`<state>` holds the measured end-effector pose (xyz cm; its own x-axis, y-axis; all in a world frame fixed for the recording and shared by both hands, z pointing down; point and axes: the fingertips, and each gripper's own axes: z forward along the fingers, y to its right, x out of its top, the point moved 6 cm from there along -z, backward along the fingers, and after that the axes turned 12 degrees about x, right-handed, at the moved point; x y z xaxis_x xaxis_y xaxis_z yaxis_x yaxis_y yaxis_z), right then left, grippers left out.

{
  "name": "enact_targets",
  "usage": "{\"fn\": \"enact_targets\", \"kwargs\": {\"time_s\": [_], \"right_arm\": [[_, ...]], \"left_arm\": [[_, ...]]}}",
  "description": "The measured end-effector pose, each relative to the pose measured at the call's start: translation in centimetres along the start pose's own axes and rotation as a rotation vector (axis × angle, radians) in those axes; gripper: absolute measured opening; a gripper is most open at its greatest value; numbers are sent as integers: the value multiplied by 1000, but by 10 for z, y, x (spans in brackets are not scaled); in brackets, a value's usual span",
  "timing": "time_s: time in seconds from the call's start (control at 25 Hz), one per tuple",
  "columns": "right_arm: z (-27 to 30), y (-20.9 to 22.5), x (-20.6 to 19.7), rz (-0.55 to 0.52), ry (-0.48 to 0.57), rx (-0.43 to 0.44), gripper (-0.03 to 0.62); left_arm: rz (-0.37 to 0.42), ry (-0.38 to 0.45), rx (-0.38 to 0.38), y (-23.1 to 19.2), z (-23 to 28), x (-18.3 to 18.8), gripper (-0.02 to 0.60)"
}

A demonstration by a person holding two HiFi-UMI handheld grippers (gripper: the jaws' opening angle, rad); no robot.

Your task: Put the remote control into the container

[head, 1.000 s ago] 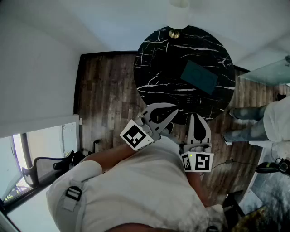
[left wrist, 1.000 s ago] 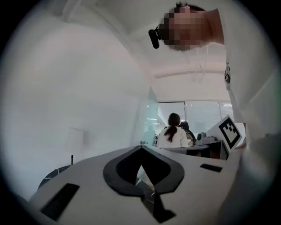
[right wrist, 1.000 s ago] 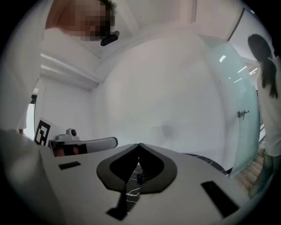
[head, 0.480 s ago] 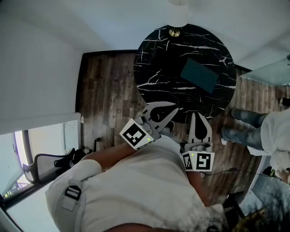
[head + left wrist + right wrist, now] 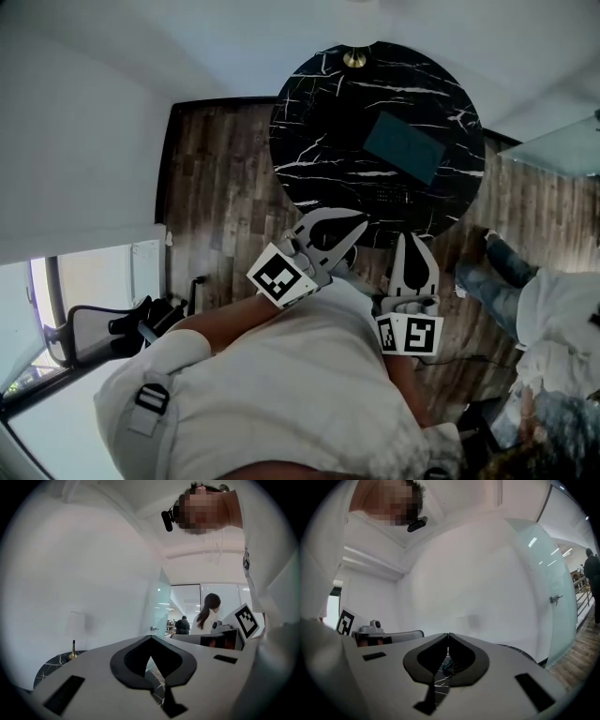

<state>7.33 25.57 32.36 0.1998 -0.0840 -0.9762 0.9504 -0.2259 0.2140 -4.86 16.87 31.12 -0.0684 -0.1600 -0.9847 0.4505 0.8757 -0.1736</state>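
Note:
A teal rectangular container (image 5: pixel 404 147) lies on the round black marble table (image 5: pixel 319 141). Between it and the table's near edge lies a dark remote control (image 5: pixel 389 194), hard to make out against the marble. My left gripper (image 5: pixel 361 225) is shut and empty, its tips just short of the table's near rim. To its right, also short of the rim, my right gripper (image 5: pixel 410 238) is shut with nothing in it. The left gripper view shows the left gripper (image 5: pixel 150 638) with jaws meeting. In the right gripper view, the container (image 5: pixel 447 666) peeks through below the right gripper (image 5: pixel 448 635).
A brass lamp base (image 5: pixel 354 58) stands at the table's far edge. A person in jeans (image 5: pixel 492 281) is on the wooden floor to the right. An office chair (image 5: pixel 94 330) is at the lower left, and a glass partition (image 5: pixel 543 592) is to the right.
Both grippers have held their pose. The table sits slightly higher and further left in the head view. The person at the right has moved down and to the right.

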Motion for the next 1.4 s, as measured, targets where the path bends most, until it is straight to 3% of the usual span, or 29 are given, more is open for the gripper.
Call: {"fn": "enact_targets", "kwargs": {"time_s": [0.52,1.08,1.4], "right_arm": [[2,9,-7,42,-19,19,9],[105,6,7,-36,-53,13,9],[132,12,6,-35,-65,-43,9]], "left_arm": [[-19,-16,35,4,4,-7,6],[-53,38,15,-92,31,15,6],[-69,4,-45,-124,55,11,6]]}}
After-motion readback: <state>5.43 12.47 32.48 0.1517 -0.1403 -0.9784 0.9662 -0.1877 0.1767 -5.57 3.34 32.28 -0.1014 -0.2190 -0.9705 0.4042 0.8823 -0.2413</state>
